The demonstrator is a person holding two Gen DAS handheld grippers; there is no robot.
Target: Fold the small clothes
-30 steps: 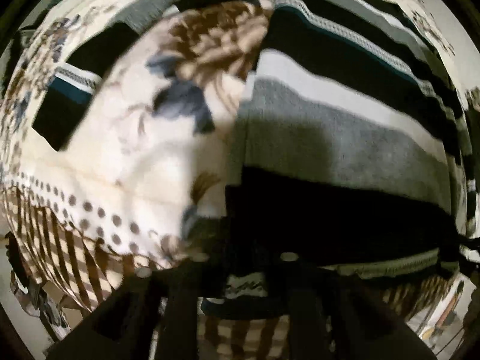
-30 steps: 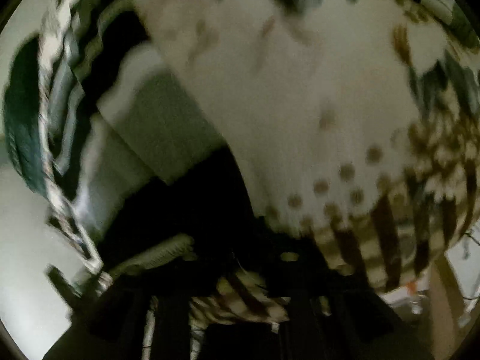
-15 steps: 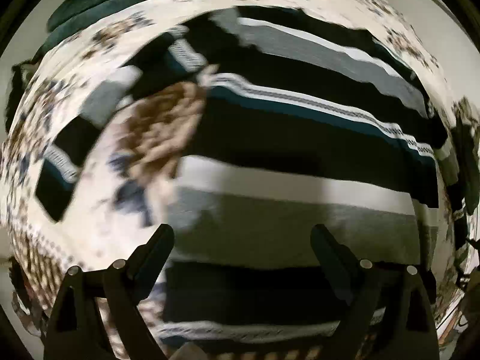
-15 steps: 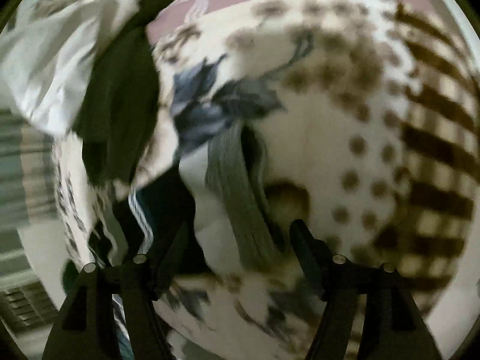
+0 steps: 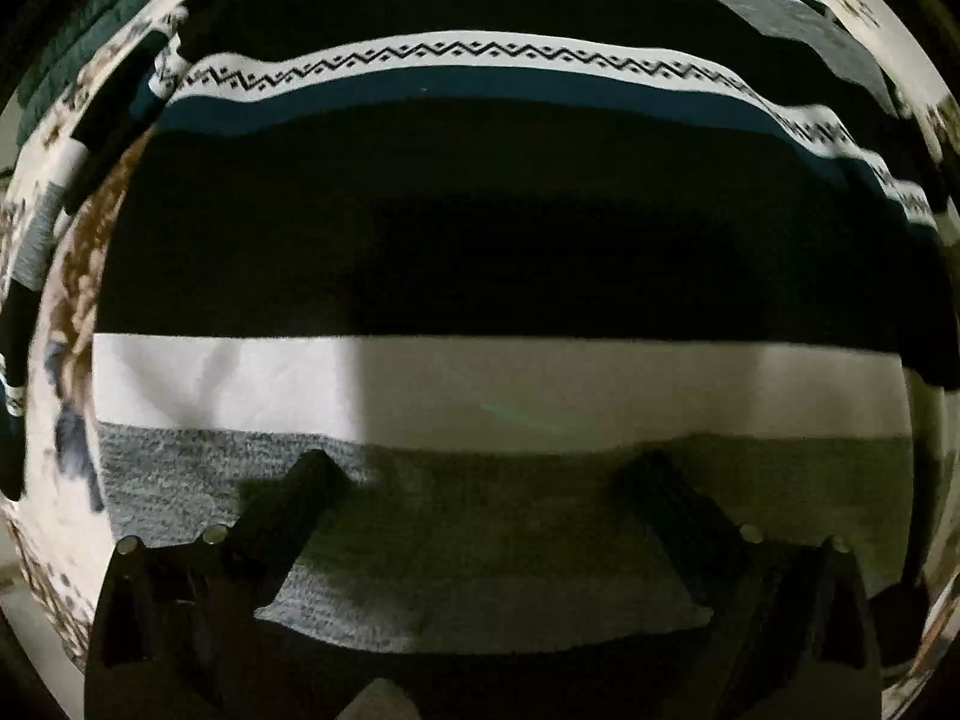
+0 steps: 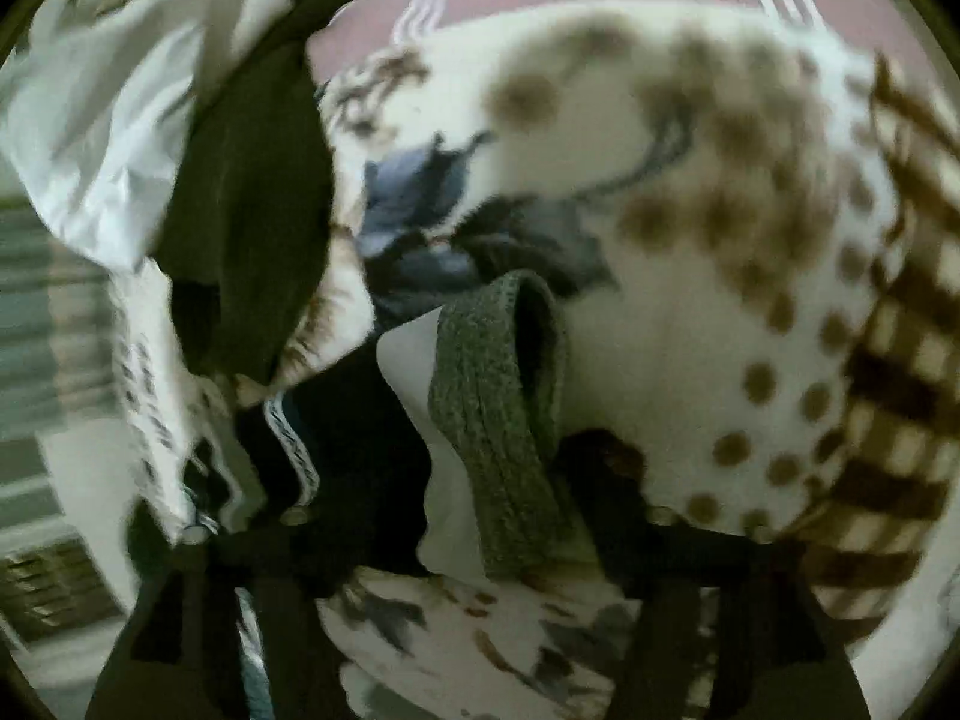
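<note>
The left gripper (image 5: pixel 486 468) hung open over the striped sweater (image 5: pixel 480 240) (flat on the blanket (image 5: pixel 66 276)). The right gripper (image 6: pixel 480 468) was open around its gray hem (image 6: pixel 498 408).

Left tongs (image 5: pixel 483 474) fill the bottom of the left wrist view: matte black, two chunky angled fingers (image 5: pixel 288 501) tapering to blunt tips, small round silver screws in pairs on each shoulder. Over in the right wrist view, the right tongs (image 6: pixel 474 480) match them, black and boxy, the same pale round screw heads sitting atop the finger (image 6: pixel 606 480) bases, outlines dim and slightly blurred in shadow.
</note>
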